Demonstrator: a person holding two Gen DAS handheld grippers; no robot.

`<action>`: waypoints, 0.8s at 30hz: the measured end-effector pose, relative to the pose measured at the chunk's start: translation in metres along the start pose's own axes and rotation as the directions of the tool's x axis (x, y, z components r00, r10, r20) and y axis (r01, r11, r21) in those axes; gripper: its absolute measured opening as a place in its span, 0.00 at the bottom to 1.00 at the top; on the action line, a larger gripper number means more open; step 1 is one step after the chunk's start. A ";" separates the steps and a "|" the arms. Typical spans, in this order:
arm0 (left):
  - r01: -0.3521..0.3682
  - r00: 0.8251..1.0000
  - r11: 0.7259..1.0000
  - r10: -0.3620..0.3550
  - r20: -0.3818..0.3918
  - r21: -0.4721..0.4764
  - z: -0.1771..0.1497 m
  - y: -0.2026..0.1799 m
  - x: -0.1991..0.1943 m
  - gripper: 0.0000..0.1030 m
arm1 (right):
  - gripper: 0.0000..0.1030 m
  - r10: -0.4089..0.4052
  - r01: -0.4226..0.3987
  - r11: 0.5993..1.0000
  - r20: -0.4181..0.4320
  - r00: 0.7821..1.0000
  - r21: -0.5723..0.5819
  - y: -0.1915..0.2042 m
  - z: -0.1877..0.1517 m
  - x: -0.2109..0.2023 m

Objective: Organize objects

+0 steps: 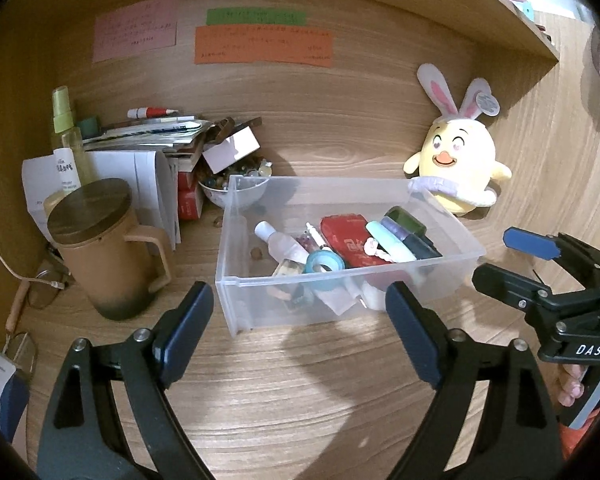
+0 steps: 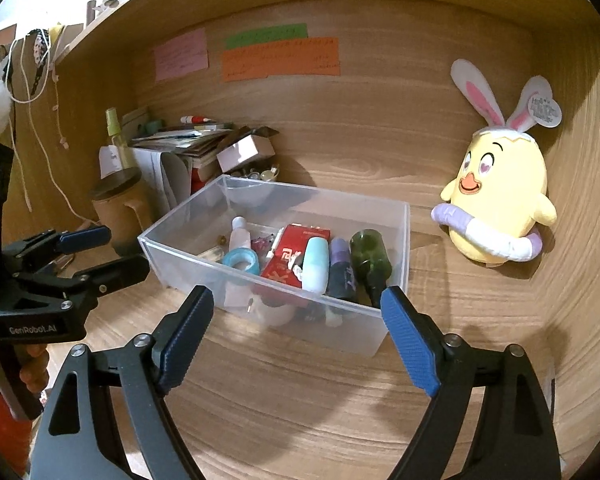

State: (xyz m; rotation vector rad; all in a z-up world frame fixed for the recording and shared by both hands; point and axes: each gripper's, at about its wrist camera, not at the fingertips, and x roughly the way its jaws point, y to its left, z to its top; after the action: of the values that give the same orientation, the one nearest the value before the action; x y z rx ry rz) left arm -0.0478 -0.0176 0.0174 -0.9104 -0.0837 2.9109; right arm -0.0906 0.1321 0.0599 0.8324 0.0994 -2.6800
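While angled down near bin (image 1: 260, 216), both tools gape, apparently empty.

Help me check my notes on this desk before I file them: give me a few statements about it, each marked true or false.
1. The clear bin holds a red box. True.
2. The blue tape roll lies on the desk outside the bin. False: it lies inside the bin.
3. The plush chick stands beyond the bin's right end. True.
4. The left gripper is clamped on the bin. False: its jaws are open, short of the bin.
5. The brown mug has no lid. False: a lid covers it.
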 end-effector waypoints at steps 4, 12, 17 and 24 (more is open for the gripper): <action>0.007 1.000 1.000 -0.007 -0.002 -0.001 -0.001 -0.001 -0.001 0.86 | 0.81 0.002 -0.002 1.000 0.001 1.000 0.003 0.000 -0.001 0.000; 0.009 1.000 1.000 -0.009 0.001 0.001 0.000 -0.003 -0.001 0.86 | 0.81 0.011 -0.011 1.000 0.002 1.000 0.010 -0.001 -0.002 -0.002; 0.013 1.000 1.000 -0.013 0.002 0.001 0.001 -0.003 -0.001 0.86 | 0.81 0.011 -0.011 1.000 0.006 1.000 0.007 0.001 -0.002 -0.004; 0.015 1.000 1.000 -0.015 0.004 0.003 0.001 -0.005 -0.002 0.86 | 0.81 0.012 -0.012 1.000 0.010 1.000 0.014 0.000 -0.002 -0.005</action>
State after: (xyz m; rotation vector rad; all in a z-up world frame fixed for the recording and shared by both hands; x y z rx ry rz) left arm -0.0468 -0.0134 0.0199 -0.8989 -0.0863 2.8984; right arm -0.0858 0.1343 0.0614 0.8212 0.0730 -2.6761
